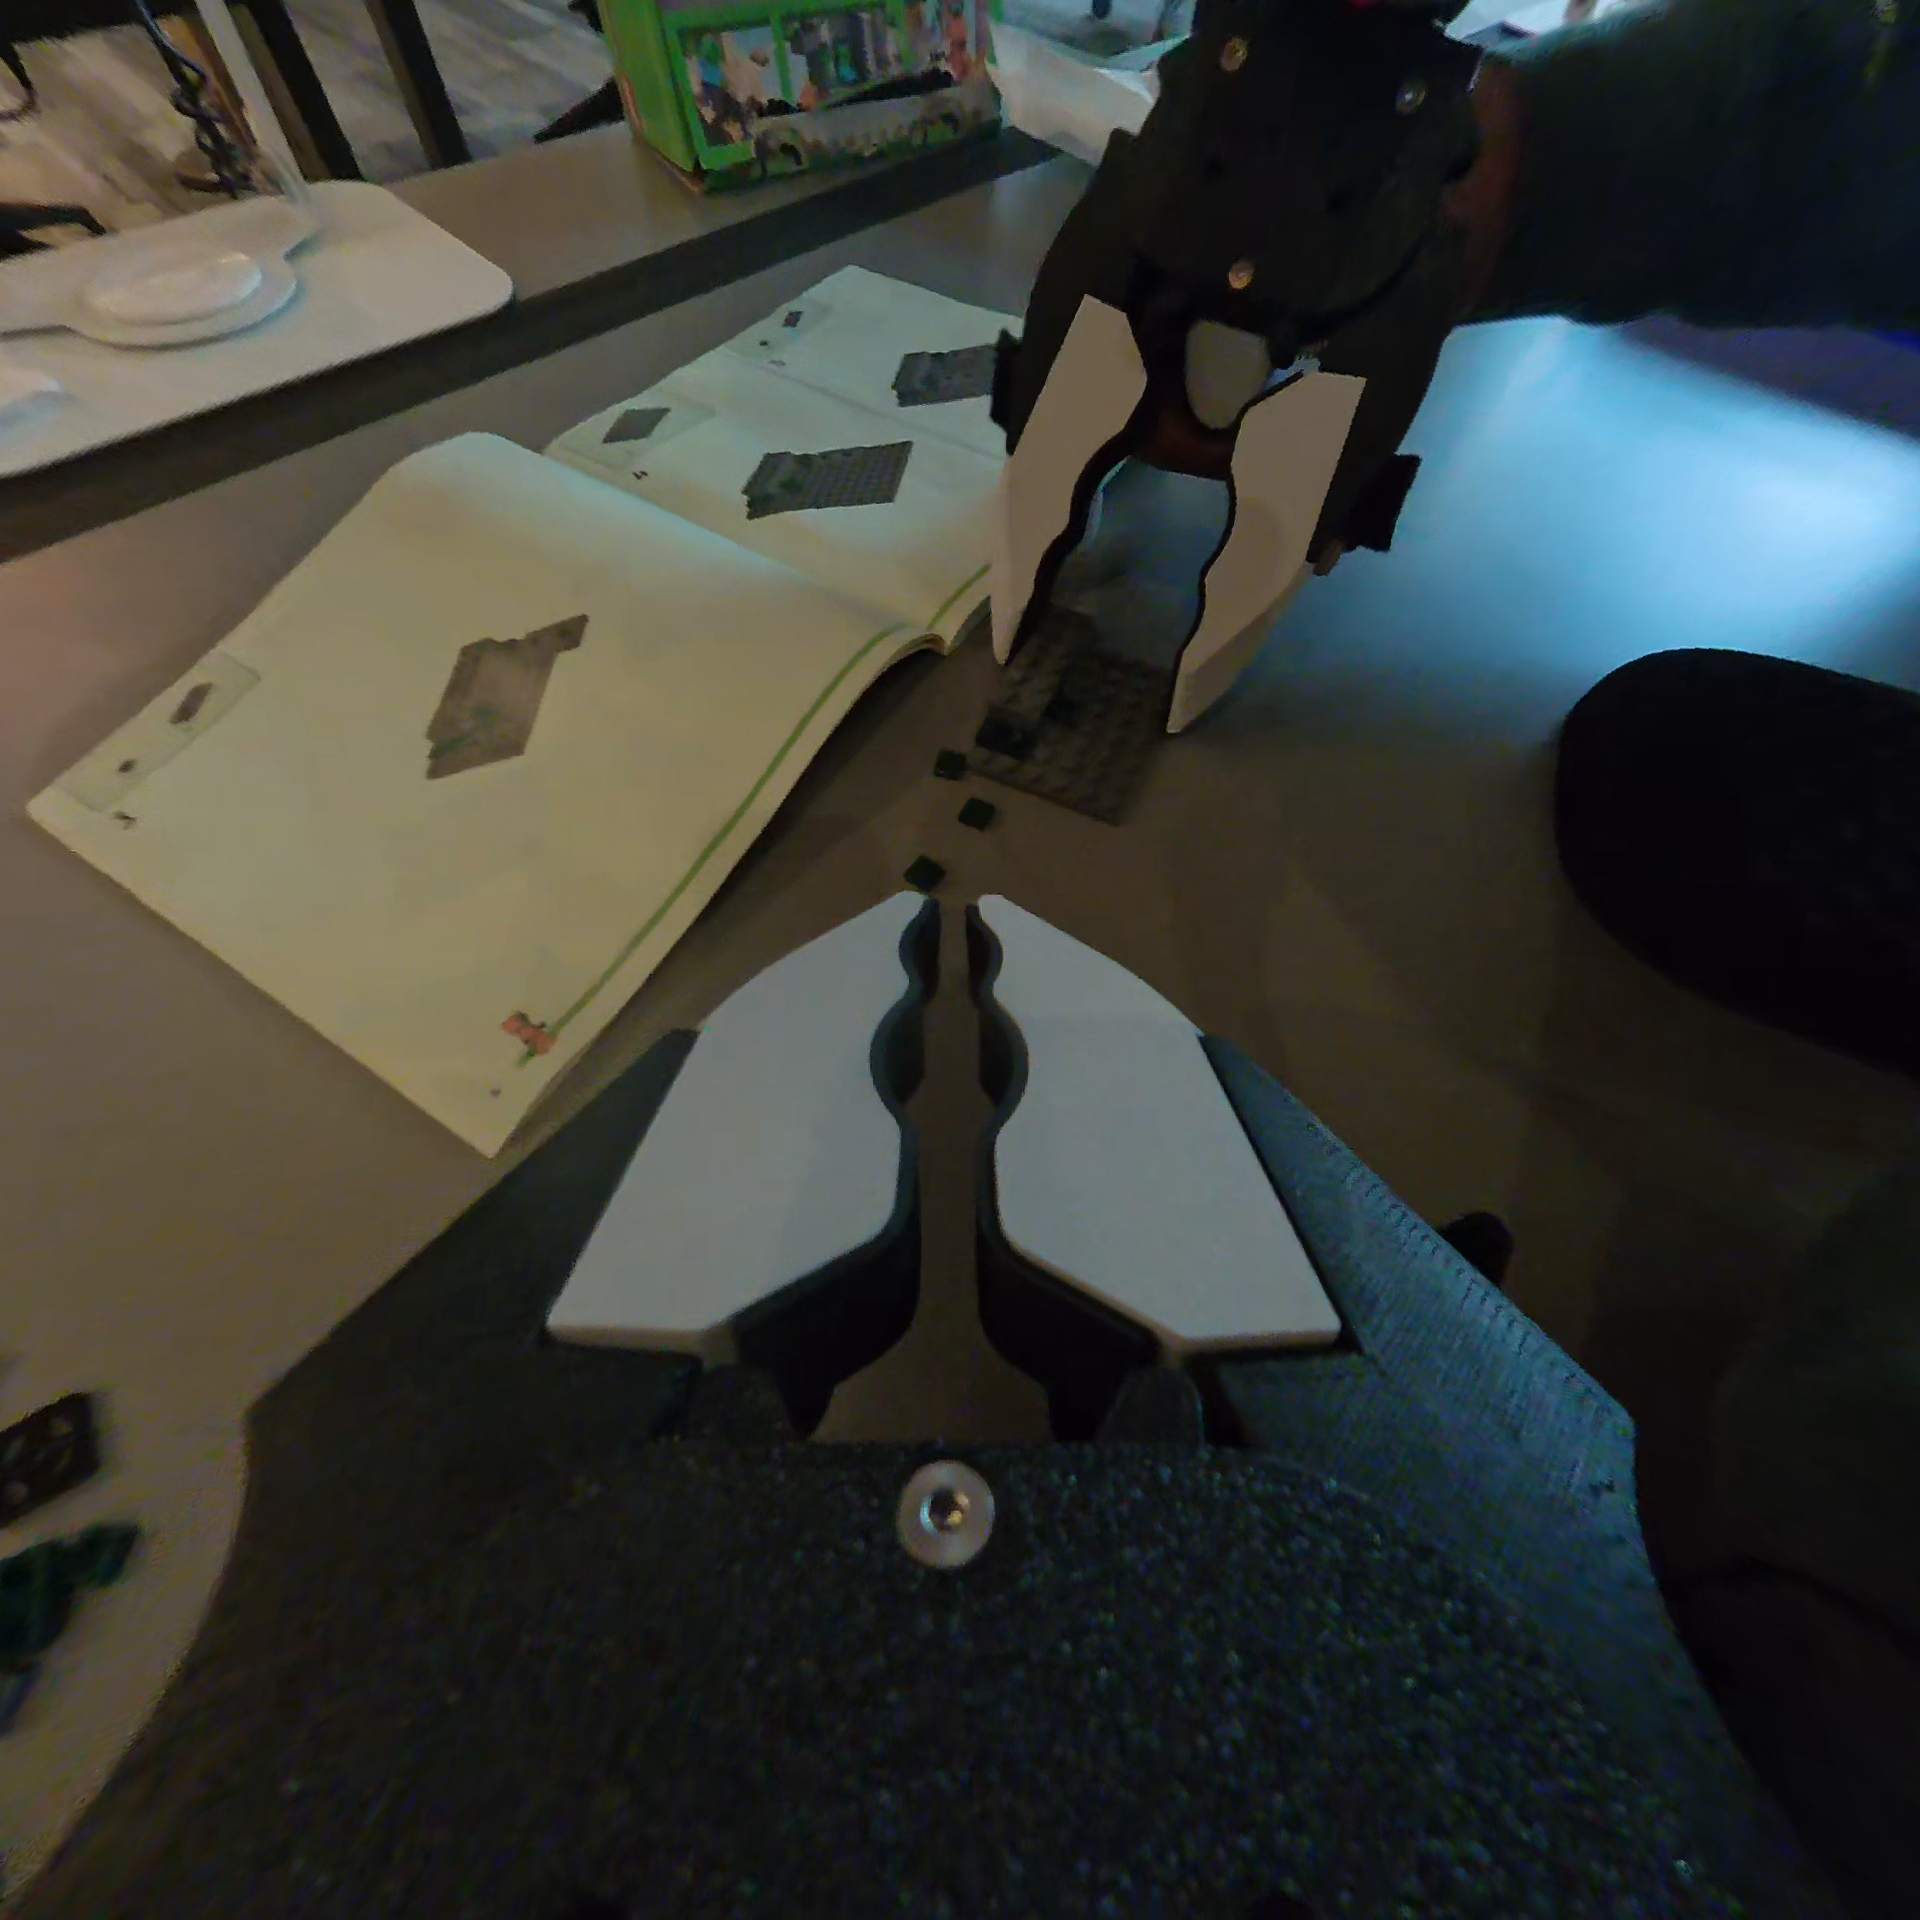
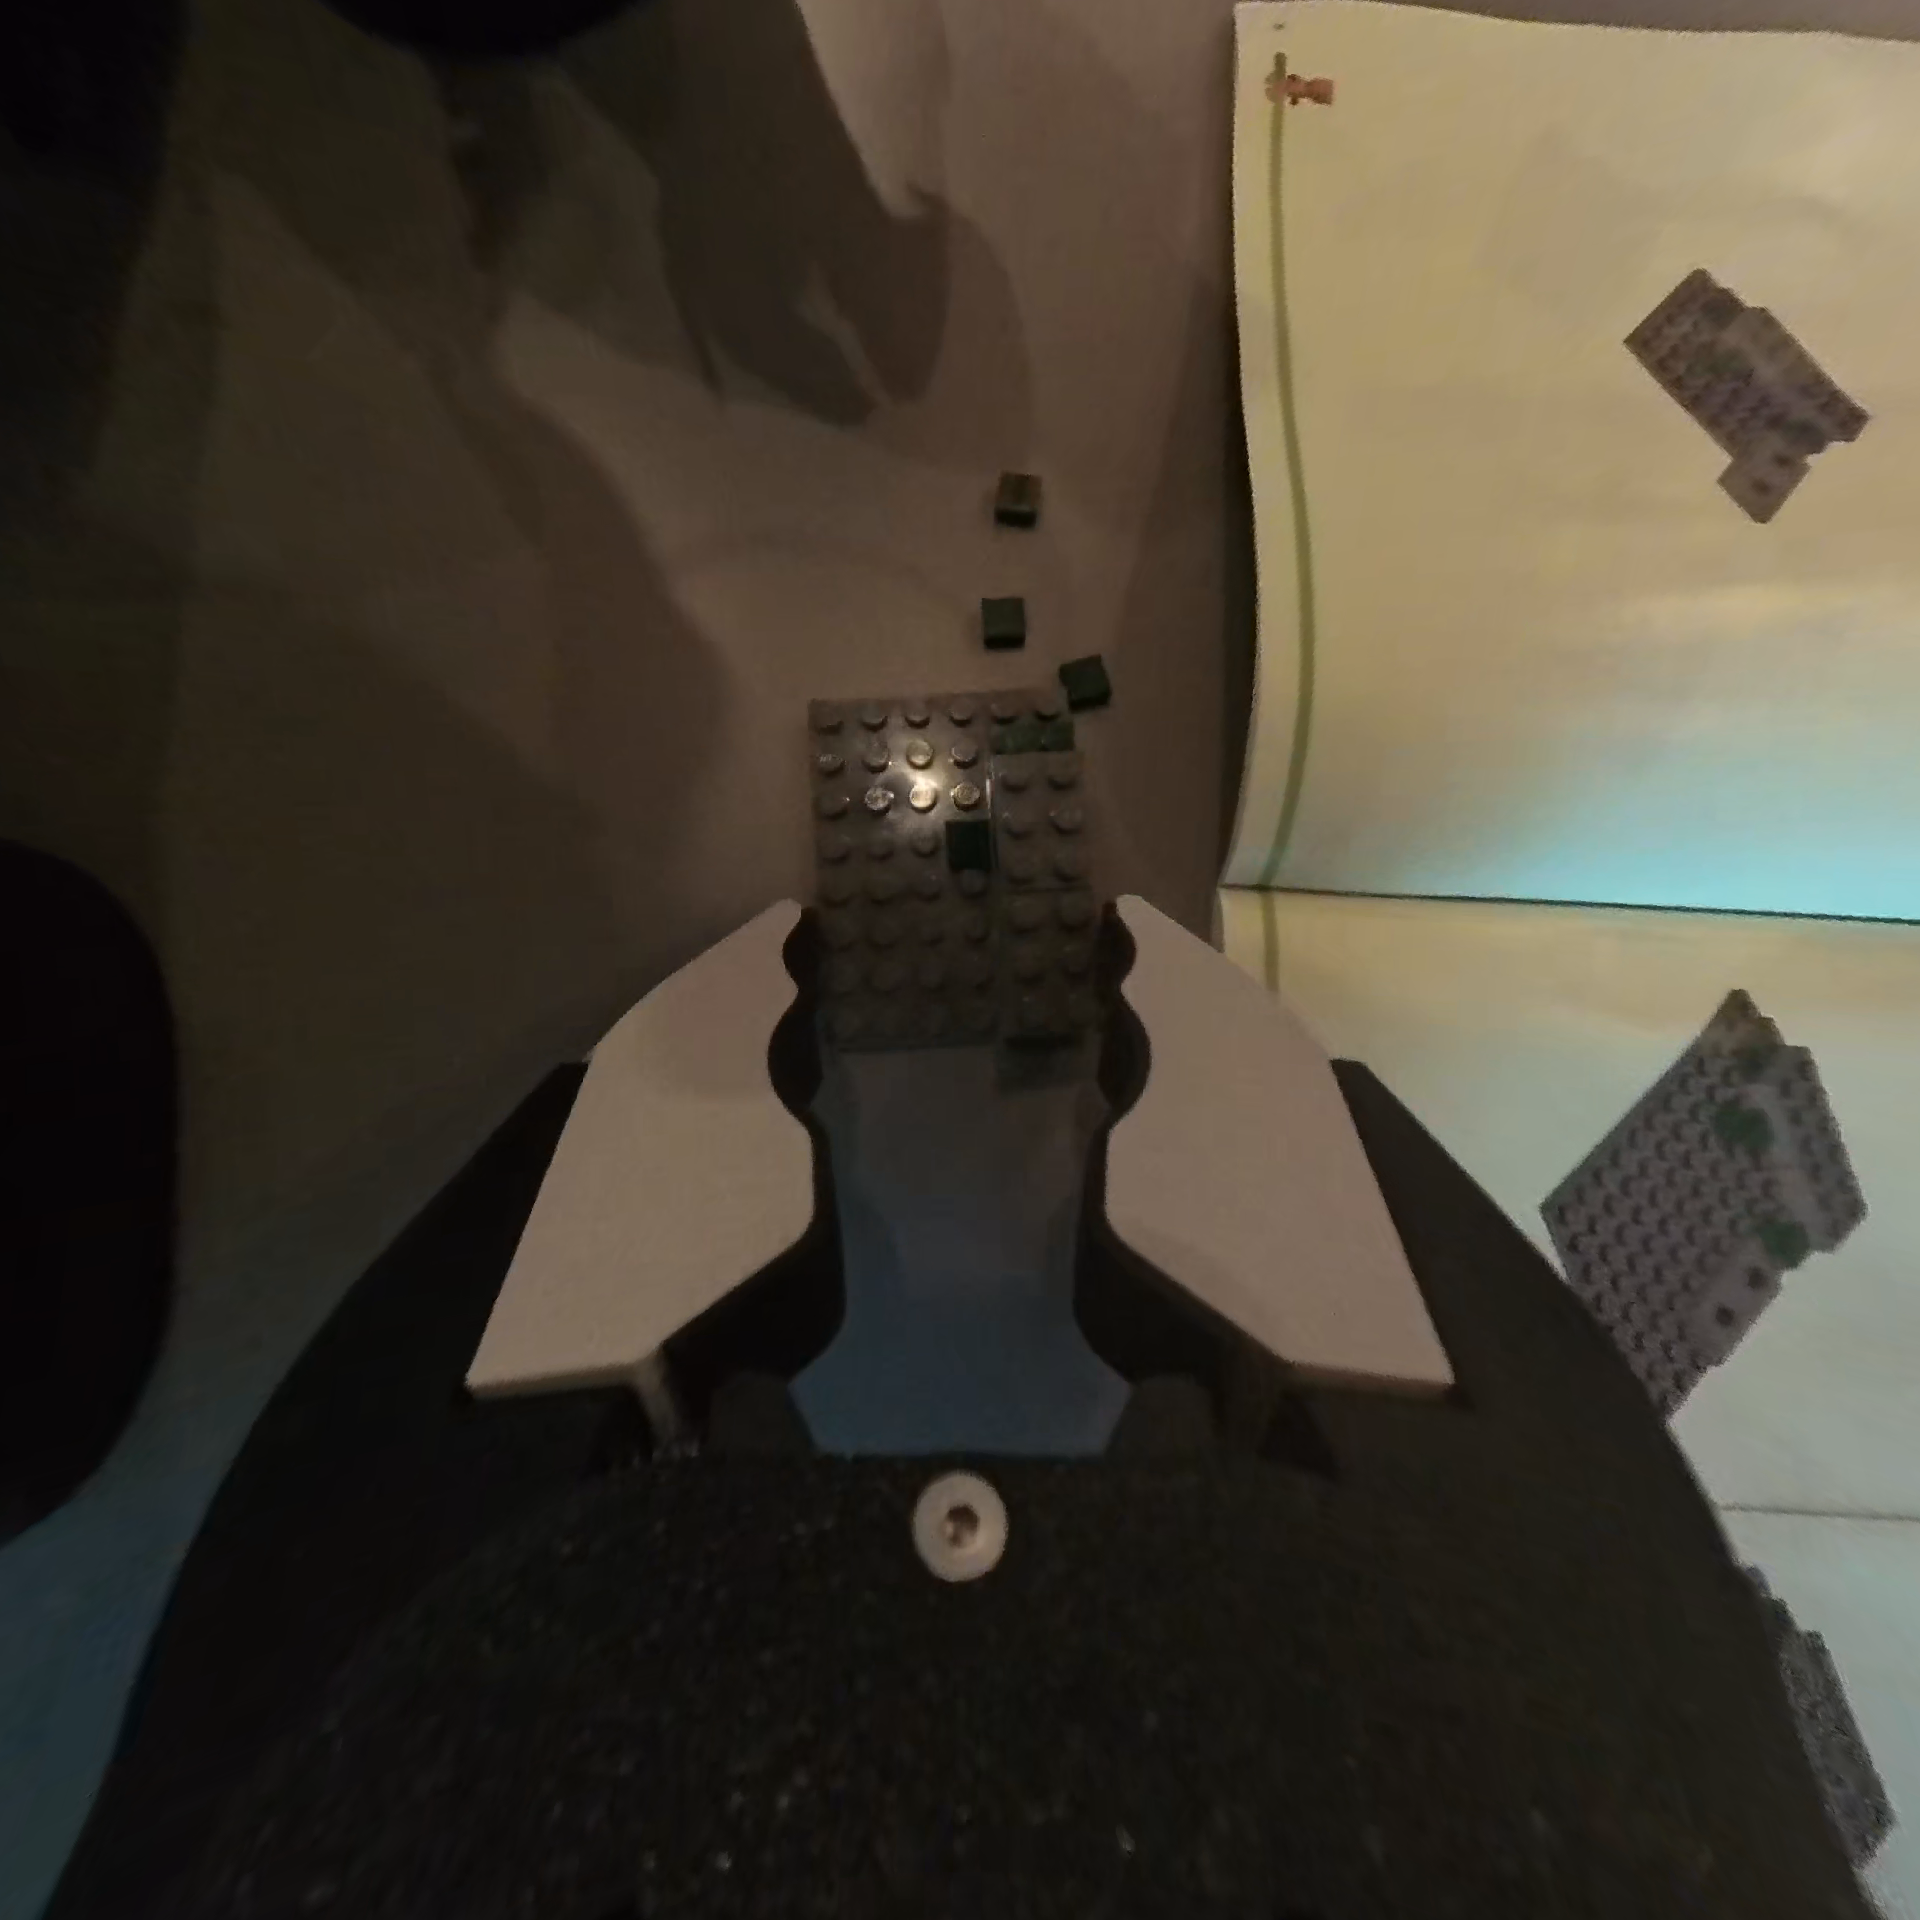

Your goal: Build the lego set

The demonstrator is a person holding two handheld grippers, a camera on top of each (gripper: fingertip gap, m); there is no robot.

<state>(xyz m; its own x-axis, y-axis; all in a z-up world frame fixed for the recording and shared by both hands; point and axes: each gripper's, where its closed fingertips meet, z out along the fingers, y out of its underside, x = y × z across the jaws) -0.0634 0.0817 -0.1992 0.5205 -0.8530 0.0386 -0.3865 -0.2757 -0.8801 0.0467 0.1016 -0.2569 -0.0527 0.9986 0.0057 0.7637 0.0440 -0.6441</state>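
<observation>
A grey studded plate point(image 2: 904, 831) lies on the table with a few dark green pieces point(image 2: 971, 842) on it. My right gripper point(image 2: 961, 909) has its fingers against the two long sides of the plate's near end, shut on it. In the left wrist view it point(image 1: 1091, 691) comes down from above over the plate point(image 1: 1081, 769). Three small dark green tiles point(image 1: 923, 873) lie in a row just beyond my left gripper point(image 1: 953, 906), which is shut and empty, low over the table. The tiles also show in the right wrist view point(image 2: 1003, 623).
An open instruction booklet point(image 1: 520, 748) lies left of the plate, also in the right wrist view point(image 2: 1558, 582). A green set box point(image 1: 800, 83) and a white tray point(image 1: 239, 301) stand at the back. Loose dark pieces point(image 1: 47, 1455) lie near left. A dark rounded object point(image 1: 1756, 842) lies at right. Across from one pair of fingers to the other is roughly 12 centimeters.
</observation>
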